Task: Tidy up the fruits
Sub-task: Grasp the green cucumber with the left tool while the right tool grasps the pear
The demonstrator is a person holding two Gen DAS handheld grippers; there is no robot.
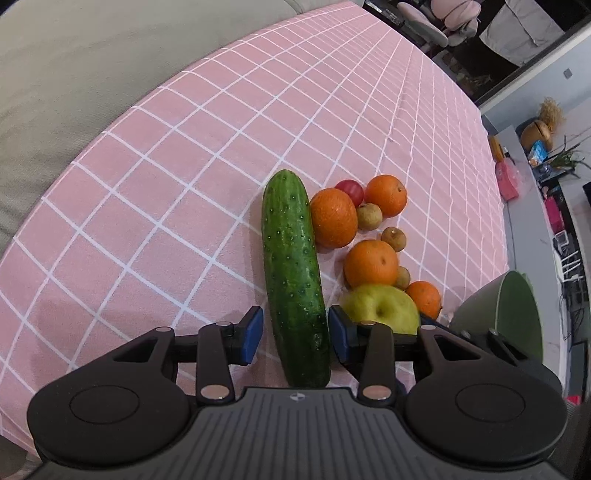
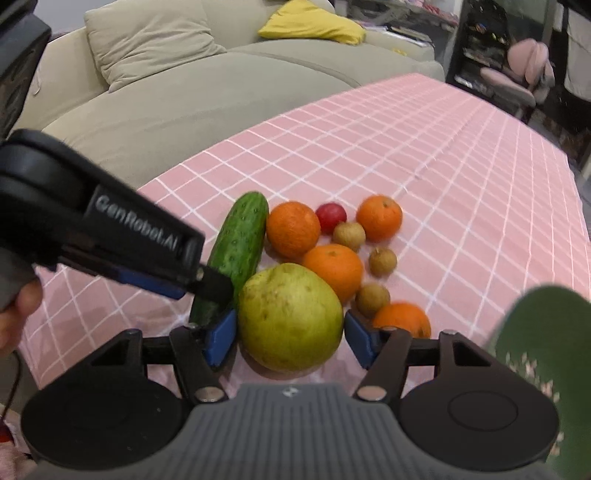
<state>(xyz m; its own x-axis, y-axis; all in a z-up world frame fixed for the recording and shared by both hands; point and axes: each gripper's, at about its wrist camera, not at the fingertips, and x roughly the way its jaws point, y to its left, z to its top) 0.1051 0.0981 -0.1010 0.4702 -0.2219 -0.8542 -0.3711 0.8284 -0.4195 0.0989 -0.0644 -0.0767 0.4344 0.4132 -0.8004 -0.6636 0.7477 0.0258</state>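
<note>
Two grippers straddle produce grouped on a pink checked tablecloth [image 1: 155, 155]. Left gripper [image 1: 295, 334]: blue-padded fingers spread on either side of the near end of a cucumber [image 1: 291, 266], a slight gap at each pad, no firm contact visible. Right gripper [image 2: 291, 341]: fingers wide around a yellow-green pear-like fruit [image 2: 290, 317], left pad just beside its skin, right pad apart. Cucumber lies lengthwise, near to far, at the left of the group. To its right lie four oranges [image 1: 371, 263], three small brown longan-like fruits [image 1: 394, 238] and, at the far side, a red tomato-like fruit [image 1: 351, 191]. Green container [image 1: 513, 314] stands at the right, near edge. Beige sofa [image 2: 166, 92] with a yellow cushion [image 2: 314, 22] lies beyond the table.
</note>
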